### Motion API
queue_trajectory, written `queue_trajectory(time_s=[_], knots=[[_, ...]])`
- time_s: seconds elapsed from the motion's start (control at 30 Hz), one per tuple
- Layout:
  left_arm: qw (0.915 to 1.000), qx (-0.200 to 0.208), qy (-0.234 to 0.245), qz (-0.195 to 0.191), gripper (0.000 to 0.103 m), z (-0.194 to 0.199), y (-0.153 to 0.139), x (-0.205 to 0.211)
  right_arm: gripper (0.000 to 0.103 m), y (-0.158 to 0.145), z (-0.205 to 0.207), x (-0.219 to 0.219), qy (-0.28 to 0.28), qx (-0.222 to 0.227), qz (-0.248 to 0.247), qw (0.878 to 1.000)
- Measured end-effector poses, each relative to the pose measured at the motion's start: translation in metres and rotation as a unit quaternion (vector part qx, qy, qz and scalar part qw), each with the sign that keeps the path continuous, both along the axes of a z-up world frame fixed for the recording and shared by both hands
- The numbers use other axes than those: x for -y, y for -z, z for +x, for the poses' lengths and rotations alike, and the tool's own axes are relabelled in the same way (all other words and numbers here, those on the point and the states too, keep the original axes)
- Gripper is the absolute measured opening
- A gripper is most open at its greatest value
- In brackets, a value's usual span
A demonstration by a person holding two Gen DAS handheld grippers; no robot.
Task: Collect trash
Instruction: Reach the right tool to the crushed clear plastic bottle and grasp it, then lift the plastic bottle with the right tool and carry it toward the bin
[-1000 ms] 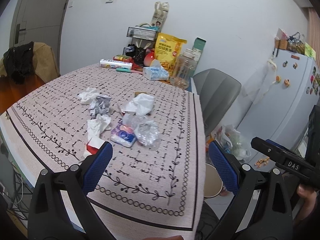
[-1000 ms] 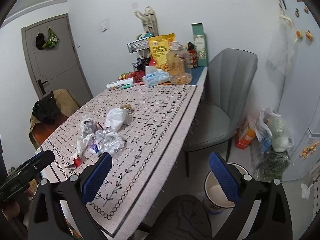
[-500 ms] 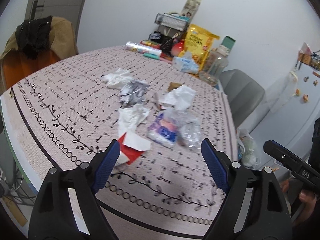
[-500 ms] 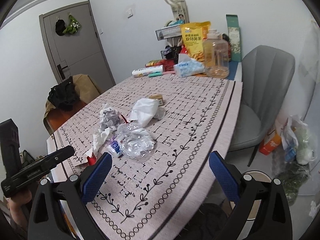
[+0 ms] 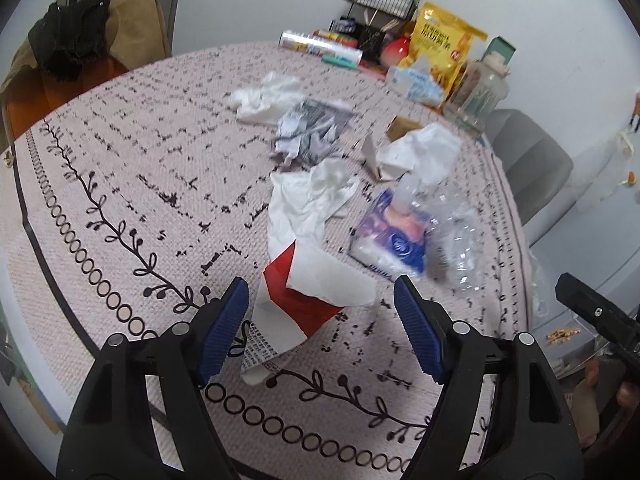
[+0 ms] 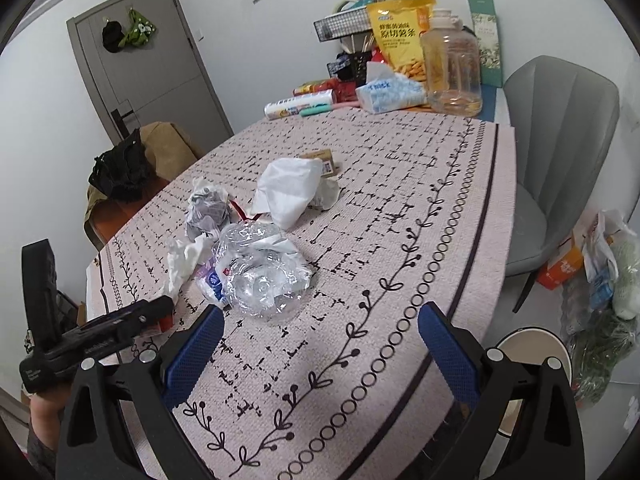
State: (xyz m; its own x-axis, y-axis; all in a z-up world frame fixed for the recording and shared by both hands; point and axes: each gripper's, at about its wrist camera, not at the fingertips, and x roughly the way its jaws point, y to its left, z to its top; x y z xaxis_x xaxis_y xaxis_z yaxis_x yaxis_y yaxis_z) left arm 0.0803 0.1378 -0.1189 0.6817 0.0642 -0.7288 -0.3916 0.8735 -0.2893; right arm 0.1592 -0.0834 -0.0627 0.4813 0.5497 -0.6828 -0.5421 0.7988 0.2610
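Note:
Trash lies in a heap on the patterned tablecloth (image 5: 132, 184). It includes a red and white wrapper (image 5: 298, 306), white tissues (image 5: 312, 200), crumpled printed paper (image 5: 308, 130), a purple tissue pack (image 5: 390, 240) and a crushed clear bottle (image 6: 260, 276). My left gripper (image 5: 320, 322) hovers low over the wrapper. Its jaws are closing with the wrapper between them, and the pads are clear of it. My right gripper (image 6: 322, 350) stands open just before the crushed bottle, with only tablecloth between its fingers. The left gripper (image 6: 100, 332) also shows at the lower left of the right wrist view.
A white bin (image 6: 532, 344) stands on the floor past the table's right edge, beside a grey chair (image 6: 560, 140) and bags (image 6: 608, 276). A yellow snack bag (image 6: 400, 36), clear jar (image 6: 452, 72) and tissue box (image 6: 390, 94) crowd the far end. A chair with dark clothes (image 5: 72, 44) stands at the left.
Both grippers have come forward and down toward the trash heap, which now looks larger. The left jaws have narrowed around the red and white wrapper.

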Motion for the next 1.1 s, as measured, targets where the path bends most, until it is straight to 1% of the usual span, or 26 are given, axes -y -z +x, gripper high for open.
queue_trajectory(time_s=[0.1,0.17,0.23,0.27,0.3,0.37,0.47,0.57,0.67,0.73,0.77,0.8,0.87,1.1], knots=[[1.0,-0.007,-0.001,0.007,0.065,0.004,0.003,-0.001,0.095,0.006,0.006,-0.011,-0.013,-0.006,-0.004,1.0],[0.9999,-0.01,-0.001,0.009,0.05,0.006,0.003,-0.002,0.095,0.011,0.012,-0.021,-0.027,-0.01,-0.008,1.0],[1.0,-0.008,0.004,-0.001,0.042,0.007,0.002,-0.005,0.095,0.017,0.018,-0.032,-0.04,-0.017,-0.013,0.999],[1.0,-0.003,0.004,-0.002,0.036,0.005,0.001,-0.006,0.095,0.019,0.023,-0.04,-0.048,-0.02,-0.013,0.999],[1.0,0.0,0.002,-0.001,0.033,0.003,-0.002,-0.007,0.095,0.02,0.025,-0.045,-0.053,-0.02,-0.012,0.998],[1.0,0.005,0.0,-0.002,0.018,0.0,-0.007,-0.009,0.095,0.021,0.029,-0.058,-0.066,-0.022,-0.013,0.997],[0.9999,0.011,-0.002,0.003,0.016,-0.006,-0.016,-0.011,0.095,0.026,0.033,-0.078,-0.089,-0.029,-0.02,0.995],[0.9998,0.018,-0.007,-0.002,0.011,-0.014,-0.02,-0.017,0.095,0.029,0.034,-0.091,-0.104,-0.029,-0.032,0.994],[0.9996,0.026,-0.014,-0.004,0.009,-0.023,-0.023,-0.022,0.095,0.036,0.035,-0.099,-0.113,-0.034,-0.047,0.992],[0.9993,0.032,-0.018,-0.004,0.009,-0.027,-0.026,-0.024,0.09,0.039,0.034,-0.1,-0.113,-0.039,-0.055,0.991],[0.9992,0.034,-0.019,-0.004,0.009,-0.029,-0.027,-0.024,0.081,0.04,0.035,-0.099,-0.114,-0.044,-0.056,0.991],[0.9991,0.037,-0.02,-0.002,0.009,-0.03,-0.028,-0.024,0.077,0.042,0.035,-0.099,-0.116,-0.05,-0.058,0.99],[0.9989,0.041,-0.022,0.0,0.01,-0.031,-0.03,-0.023,0.077,0.041,0.035,-0.093,-0.113,-0.054,-0.053,0.991],[0.9984,0.053,-0.017,0.007,0.01,-0.032,-0.04,-0.01,0.077,0.025,0.023,-0.071,-0.113,-0.035,-0.038,0.992]])
